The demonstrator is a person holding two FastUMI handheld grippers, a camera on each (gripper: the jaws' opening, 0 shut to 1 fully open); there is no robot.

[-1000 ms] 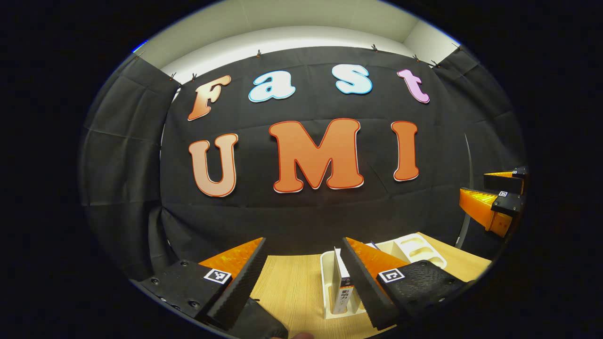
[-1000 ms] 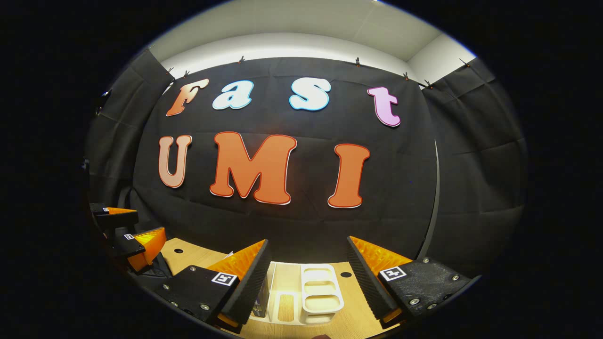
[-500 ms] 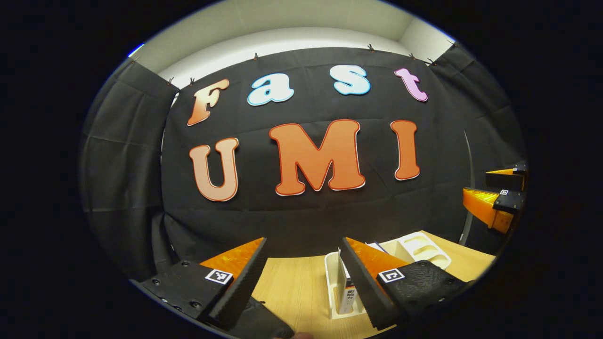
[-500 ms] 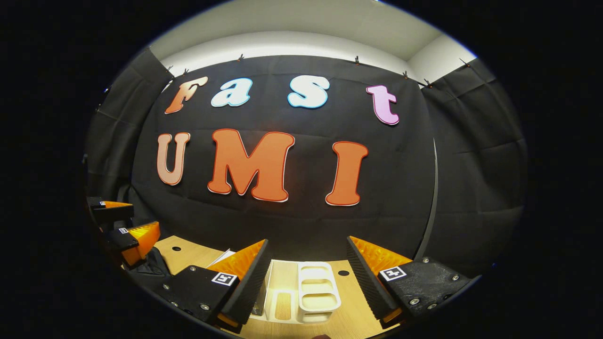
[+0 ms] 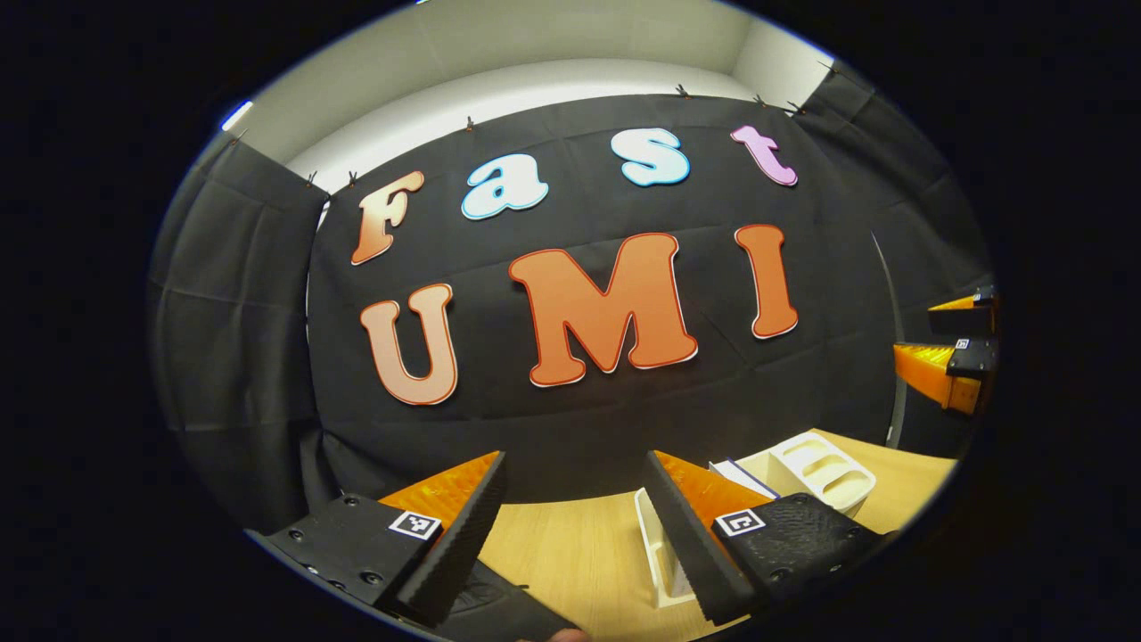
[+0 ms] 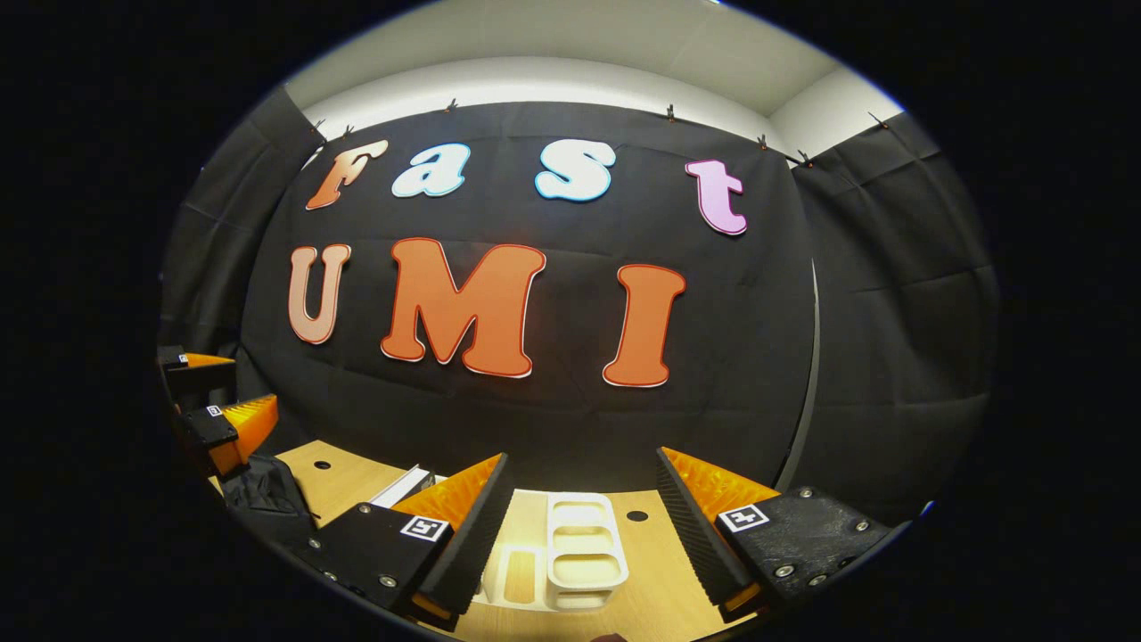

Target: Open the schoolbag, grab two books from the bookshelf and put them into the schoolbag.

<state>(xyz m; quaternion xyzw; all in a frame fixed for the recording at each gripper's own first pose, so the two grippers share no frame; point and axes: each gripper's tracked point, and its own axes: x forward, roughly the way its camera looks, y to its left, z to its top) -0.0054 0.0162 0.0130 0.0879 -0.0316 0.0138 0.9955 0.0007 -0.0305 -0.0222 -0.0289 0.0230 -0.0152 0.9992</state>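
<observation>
Left gripper (image 5: 570, 517): fingers apart, empty.
Bookshelf (image 5: 816, 464): white, on wooden table (image 5: 579, 553).
Right gripper (image 5: 949, 357): far right.

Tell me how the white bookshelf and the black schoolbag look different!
The bookshelf is white, hard and boxy with open slots; the schoolbag is black, soft and slumped. In the right gripper view the bookshelf sits straight ahead, the schoolbag far off to the left. Both rest on the wooden table.
</observation>
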